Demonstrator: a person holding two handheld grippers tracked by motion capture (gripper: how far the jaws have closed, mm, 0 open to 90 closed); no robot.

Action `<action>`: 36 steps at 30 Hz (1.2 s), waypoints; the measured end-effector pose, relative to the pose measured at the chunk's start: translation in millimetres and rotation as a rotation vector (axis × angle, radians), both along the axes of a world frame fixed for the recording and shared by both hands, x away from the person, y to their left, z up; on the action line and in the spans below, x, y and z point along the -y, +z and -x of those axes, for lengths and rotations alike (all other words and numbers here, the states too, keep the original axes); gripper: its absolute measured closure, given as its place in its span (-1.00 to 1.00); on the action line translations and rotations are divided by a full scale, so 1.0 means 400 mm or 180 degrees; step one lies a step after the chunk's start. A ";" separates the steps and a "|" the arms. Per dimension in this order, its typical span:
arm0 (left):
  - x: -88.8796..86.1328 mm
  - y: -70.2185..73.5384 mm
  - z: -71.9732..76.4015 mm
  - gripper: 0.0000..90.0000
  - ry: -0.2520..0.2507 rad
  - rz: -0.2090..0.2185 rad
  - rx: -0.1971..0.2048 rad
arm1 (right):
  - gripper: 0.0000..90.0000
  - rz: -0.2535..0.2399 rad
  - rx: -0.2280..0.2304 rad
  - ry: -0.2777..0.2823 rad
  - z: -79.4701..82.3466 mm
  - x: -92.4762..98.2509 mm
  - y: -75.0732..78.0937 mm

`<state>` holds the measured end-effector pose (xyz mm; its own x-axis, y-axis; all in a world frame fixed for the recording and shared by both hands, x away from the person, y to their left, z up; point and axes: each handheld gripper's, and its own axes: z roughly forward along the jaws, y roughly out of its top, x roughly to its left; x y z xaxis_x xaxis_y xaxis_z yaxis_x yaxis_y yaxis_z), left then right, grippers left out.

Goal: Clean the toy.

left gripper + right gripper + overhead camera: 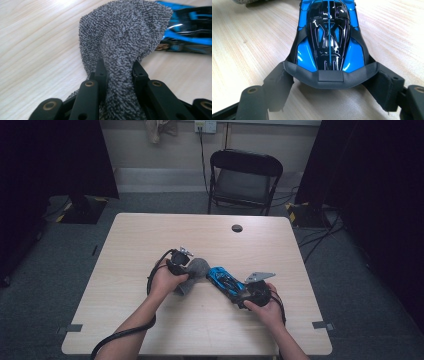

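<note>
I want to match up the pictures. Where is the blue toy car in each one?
High view: the blue toy car lies mid-table, in the right gripper.
Left gripper view: top right corner, behind the grey cloth.
Right gripper view: centre, its rear wing between the jaws.
Shared landmark: the grey cloth, beside the car's far end.
</note>
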<state>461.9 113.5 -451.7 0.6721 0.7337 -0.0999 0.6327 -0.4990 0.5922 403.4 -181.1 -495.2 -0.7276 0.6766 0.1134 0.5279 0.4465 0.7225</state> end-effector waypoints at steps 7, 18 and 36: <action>0.040 0.027 0.070 0.62 -0.0319 0.0231 0.0033 | -0.43 0.0000 -0.0004 -0.0009 -0.001 -0.001 0.000; 0.141 0.009 0.159 0.61 -0.0828 0.0306 -0.0076 | -0.43 -0.0007 -0.0009 -0.0022 0.000 -0.003 0.000; 0.133 -0.032 0.125 0.62 -0.0696 0.0259 -0.0145 | -0.43 0.0036 0.0000 -0.0013 0.001 -0.004 0.001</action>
<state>412.0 60.5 -464.4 0.8076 0.5595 -0.1866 0.5418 -0.5788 0.6094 402.9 -179.5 -494.7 -0.7247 0.6809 0.1058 0.5297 0.4523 0.7175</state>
